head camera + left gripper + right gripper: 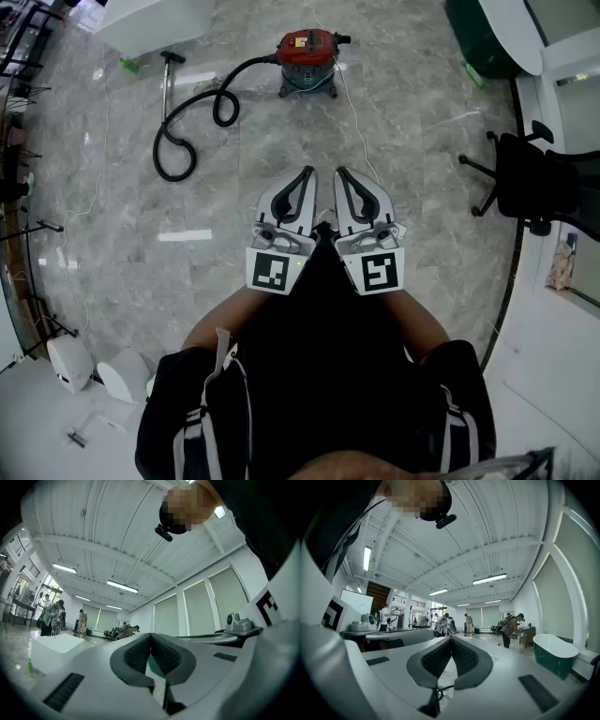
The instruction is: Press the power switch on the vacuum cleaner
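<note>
left white two-jaw gripper (307, 172): jaws shut tip to tip, dark ribbed pads (138, 654) touching, nothing between them. right white two-jaw gripper (340, 172): same, jaws together and empty. both are held side by side, close to the body, over the grey marble floor (422, 150). the red canister vacuum cleaner with grey base (307, 58) stands toward the floor's far side, well apart from both. its black hose (202, 108) curls off to its left.

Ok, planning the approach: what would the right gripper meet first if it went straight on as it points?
From above, the right gripper lines up with the red vacuum cleaner, only floor between. Held high, it may well pass over it.
</note>
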Motion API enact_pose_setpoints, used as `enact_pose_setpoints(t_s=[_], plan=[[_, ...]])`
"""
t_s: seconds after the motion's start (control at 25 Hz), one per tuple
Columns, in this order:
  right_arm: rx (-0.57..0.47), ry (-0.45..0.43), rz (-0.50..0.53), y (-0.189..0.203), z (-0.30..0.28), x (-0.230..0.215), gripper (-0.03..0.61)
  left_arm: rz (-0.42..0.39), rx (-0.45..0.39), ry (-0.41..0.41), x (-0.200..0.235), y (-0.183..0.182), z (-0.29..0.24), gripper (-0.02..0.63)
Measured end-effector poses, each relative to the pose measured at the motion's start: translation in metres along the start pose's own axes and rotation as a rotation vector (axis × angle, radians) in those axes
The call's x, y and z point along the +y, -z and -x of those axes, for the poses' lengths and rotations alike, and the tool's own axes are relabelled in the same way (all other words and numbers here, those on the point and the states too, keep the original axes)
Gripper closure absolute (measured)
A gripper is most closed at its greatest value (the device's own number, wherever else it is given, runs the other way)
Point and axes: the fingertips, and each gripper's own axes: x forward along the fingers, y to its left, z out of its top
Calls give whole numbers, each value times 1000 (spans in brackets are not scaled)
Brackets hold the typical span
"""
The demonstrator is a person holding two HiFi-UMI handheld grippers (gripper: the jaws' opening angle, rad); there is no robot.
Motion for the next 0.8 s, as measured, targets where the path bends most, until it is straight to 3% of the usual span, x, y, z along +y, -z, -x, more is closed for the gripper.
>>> enact_pose_setpoints(t_s=[0.36, 0.8], plan=[[-34, -19, -37, -5, 5, -1, 560, 22, 16, 1, -2, 5, -1, 594], [4, -21, -64, 7, 6, -8, 558, 24, 18, -63, 9, 8, 2, 594]])
